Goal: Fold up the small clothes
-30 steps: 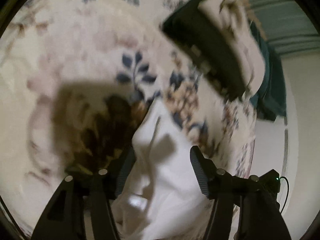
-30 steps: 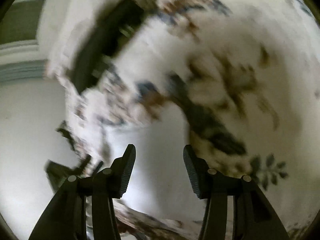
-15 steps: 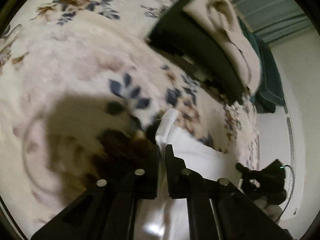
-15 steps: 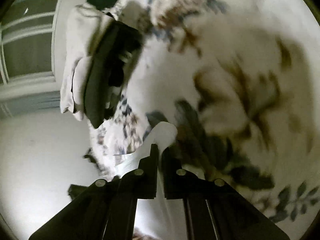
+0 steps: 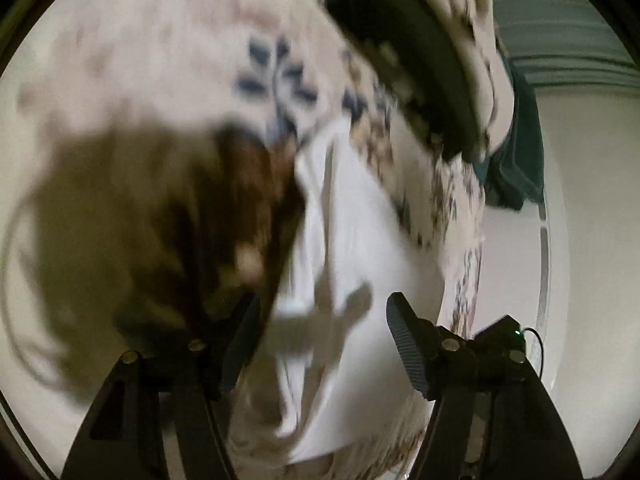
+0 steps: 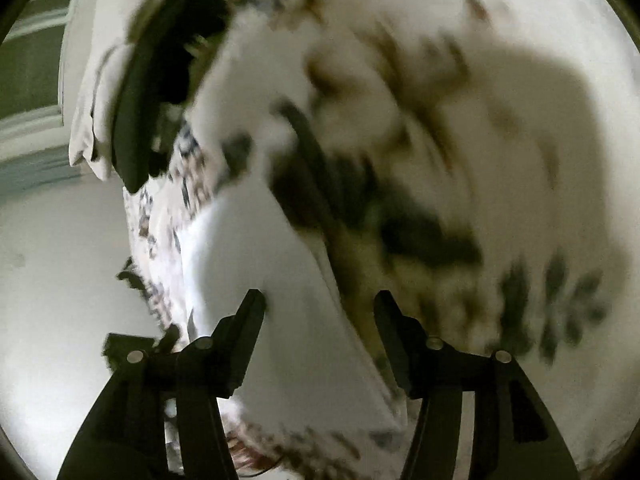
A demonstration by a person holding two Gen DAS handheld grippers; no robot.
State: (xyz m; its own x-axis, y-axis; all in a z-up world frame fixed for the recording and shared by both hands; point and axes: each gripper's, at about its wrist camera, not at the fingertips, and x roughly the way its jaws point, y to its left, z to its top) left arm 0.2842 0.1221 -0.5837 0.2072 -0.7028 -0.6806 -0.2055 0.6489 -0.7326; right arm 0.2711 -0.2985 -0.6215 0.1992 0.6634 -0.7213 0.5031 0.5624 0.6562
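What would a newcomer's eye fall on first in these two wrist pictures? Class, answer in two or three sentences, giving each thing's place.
First, the white garment lying on the floral blanket, right ahead of the open left gripper. Next, the stack of folded clothes at the upper right, dark below and cream on top. In the right wrist view the right gripper also stands open over the white cloth.

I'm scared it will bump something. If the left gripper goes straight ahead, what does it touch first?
Most likely the white garment, lying right between the open left gripper fingers on the floral blanket. The picture is blurry, so depth is unclear.
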